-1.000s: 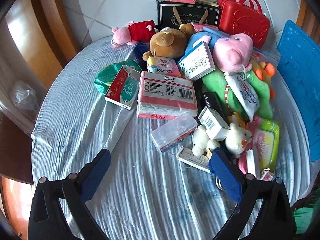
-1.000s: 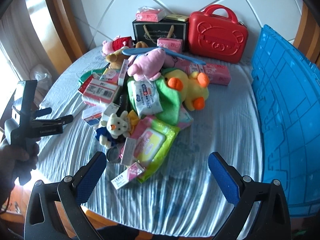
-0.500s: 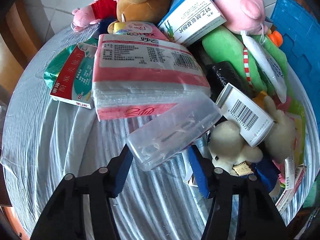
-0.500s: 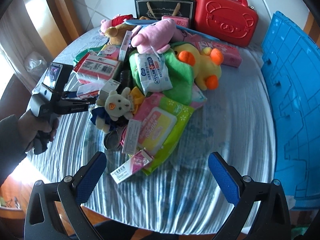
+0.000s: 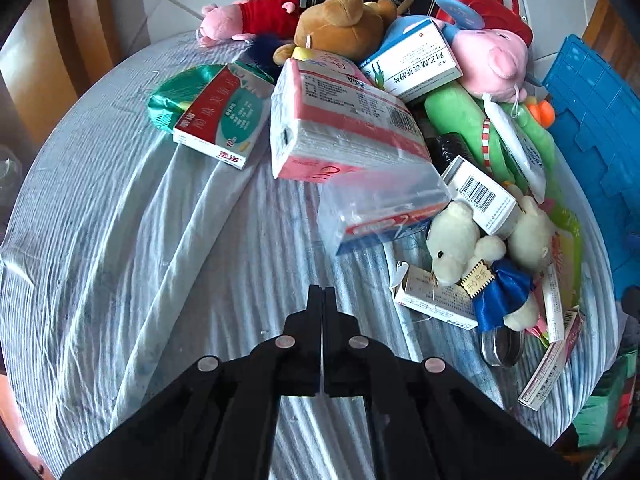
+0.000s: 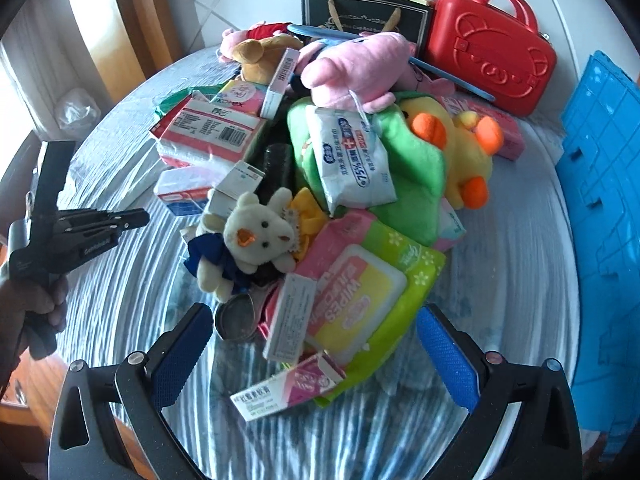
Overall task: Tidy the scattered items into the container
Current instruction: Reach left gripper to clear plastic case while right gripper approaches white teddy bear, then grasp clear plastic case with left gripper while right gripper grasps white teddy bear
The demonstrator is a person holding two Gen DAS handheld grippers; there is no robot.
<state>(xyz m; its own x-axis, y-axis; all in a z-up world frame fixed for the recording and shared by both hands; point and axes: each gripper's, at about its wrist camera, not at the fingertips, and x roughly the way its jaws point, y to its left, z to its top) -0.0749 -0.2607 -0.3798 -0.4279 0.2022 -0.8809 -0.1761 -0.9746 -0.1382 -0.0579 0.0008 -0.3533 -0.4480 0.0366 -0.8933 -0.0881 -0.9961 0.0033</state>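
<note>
A heap of plush toys, boxes and tissue packs lies on a round table under a pale striped cloth. My left gripper is shut with nothing between its fingers, its tips just short of a clear plastic pack. In the right wrist view the left gripper shows at the left, beside the heap, held by a hand. My right gripper hangs open above a grey box, a green wipes pack and a pink-and-white box. The blue crate stands at the right.
A white bear in a blue dress and a small round tin lie near the right gripper's left finger. A red case and a black gift bag stand at the back. Bare cloth runs between heap and crate.
The left jaws have gone from wide open to shut, with nothing caught; the clear pack now lies ahead of the tips. Both grippers have come down closer to the heap.
</note>
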